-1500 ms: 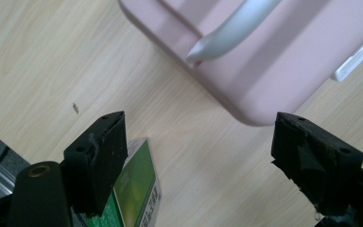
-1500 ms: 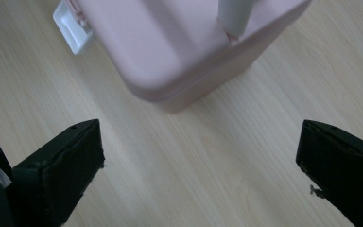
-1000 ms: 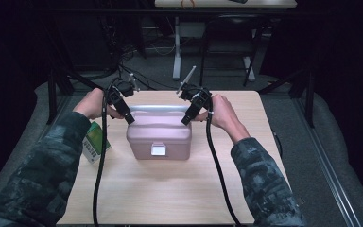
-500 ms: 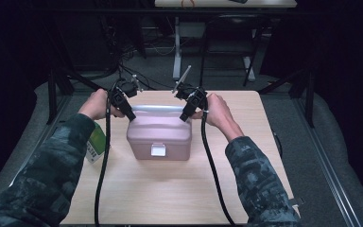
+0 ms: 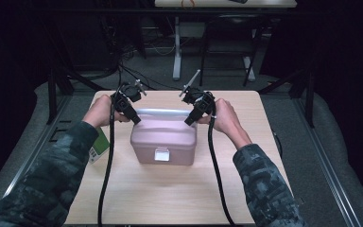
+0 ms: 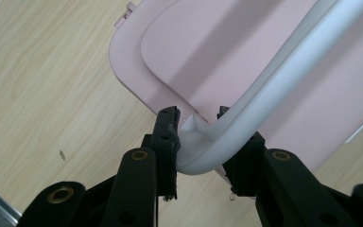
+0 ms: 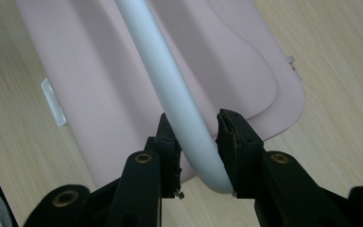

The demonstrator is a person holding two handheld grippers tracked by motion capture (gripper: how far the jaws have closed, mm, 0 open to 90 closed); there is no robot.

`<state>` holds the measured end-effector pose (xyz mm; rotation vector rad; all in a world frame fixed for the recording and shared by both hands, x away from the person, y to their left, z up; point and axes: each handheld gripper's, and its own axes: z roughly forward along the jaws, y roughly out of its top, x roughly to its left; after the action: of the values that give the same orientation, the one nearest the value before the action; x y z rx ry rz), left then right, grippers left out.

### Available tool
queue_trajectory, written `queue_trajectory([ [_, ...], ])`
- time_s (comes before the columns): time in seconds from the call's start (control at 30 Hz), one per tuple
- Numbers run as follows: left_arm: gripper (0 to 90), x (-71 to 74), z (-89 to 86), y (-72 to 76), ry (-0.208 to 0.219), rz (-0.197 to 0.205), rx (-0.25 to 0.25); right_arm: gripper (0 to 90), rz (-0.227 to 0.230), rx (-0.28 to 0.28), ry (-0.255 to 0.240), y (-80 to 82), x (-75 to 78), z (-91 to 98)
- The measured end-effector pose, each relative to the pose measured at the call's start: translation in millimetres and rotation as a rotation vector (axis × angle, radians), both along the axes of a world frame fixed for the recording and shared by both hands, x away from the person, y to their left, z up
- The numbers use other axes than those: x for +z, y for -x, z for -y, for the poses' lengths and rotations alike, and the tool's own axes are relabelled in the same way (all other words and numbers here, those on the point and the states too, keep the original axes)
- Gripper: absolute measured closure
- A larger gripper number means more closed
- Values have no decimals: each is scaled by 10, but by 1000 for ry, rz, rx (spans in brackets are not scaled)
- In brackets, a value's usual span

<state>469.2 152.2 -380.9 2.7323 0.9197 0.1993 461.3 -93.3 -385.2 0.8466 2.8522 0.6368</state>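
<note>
Left gripper point(image 6: 197, 137) and right gripper point(image 7: 196, 142) angle down, clamping handle point(image 5: 163, 112).

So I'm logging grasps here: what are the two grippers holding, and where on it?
Both grip the pink box's white handle: left gripper at one bent end, right gripper at the other.

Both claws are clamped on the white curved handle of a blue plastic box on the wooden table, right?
Not quite: the plastic box is pink, as the high view shows. The left claw and right claw do clamp its white curved handle, on the wooden table.
</note>
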Motion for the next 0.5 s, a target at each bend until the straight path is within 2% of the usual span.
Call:
queue_trajectory([
  [0.2, 691, -6, 60, 111, 12, -3, -28, 698, 7, 8, 11, 89, 6, 66],
  [0.4, 692, -12, 119, 210, 42, -9, -43, 695, 11, -1, -9, 189, -4, 189],
  [0.5, 692, -13, 168, 282, 38, -5, -60, 695, 15, -4, -17, 239, -8, 236],
])
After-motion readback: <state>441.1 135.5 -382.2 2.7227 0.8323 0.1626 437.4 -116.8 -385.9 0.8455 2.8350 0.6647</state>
